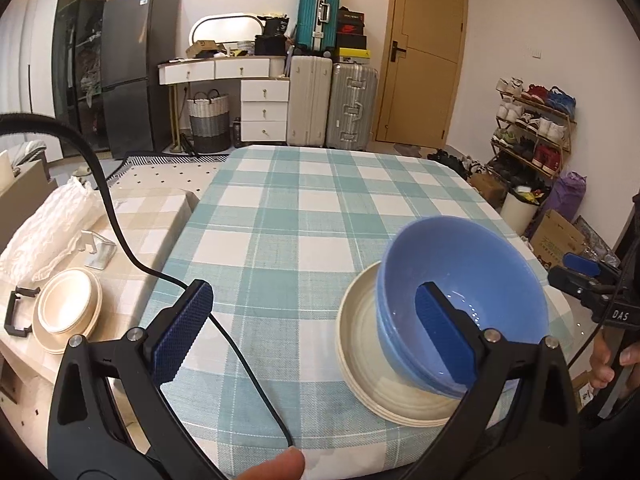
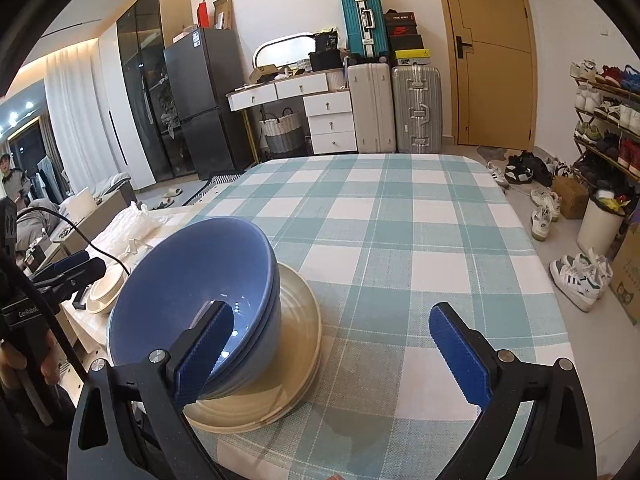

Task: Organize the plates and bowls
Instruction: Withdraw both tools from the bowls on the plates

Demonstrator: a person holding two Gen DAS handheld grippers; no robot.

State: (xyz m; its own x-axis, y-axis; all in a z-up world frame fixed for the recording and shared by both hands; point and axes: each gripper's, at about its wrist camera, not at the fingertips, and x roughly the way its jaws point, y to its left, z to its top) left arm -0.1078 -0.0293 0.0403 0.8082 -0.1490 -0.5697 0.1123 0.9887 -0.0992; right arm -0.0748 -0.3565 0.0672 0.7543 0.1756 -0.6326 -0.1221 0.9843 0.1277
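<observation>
Stacked blue bowls (image 1: pixel 464 292) sit on a stack of cream plates (image 1: pixel 372 360) on the checked tablecloth (image 1: pixel 288 240). My left gripper (image 1: pixel 316 332) is open; its right finger (image 1: pixel 440 336) is in front of the bowls, nothing between the pads. In the right wrist view the blue bowls (image 2: pixel 192 280) and cream plates (image 2: pixel 296 344) lie at the lower left. My right gripper (image 2: pixel 336 356) is open and empty, its left finger (image 2: pixel 204 352) in front of the bowls. A cream bowl on cream plates (image 1: pixel 68 312) rests on the side surface to the left, also in the right wrist view (image 2: pixel 106 292).
A low side table (image 1: pixel 132 220) with a white bag (image 1: pixel 52 224) and a metal stand (image 1: pixel 98 248) adjoins the table's left edge. A black cable (image 1: pixel 248 364) crosses the cloth. Suitcases (image 1: pixel 332 104), a dresser and a shoe rack (image 1: pixel 532 132) stand beyond.
</observation>
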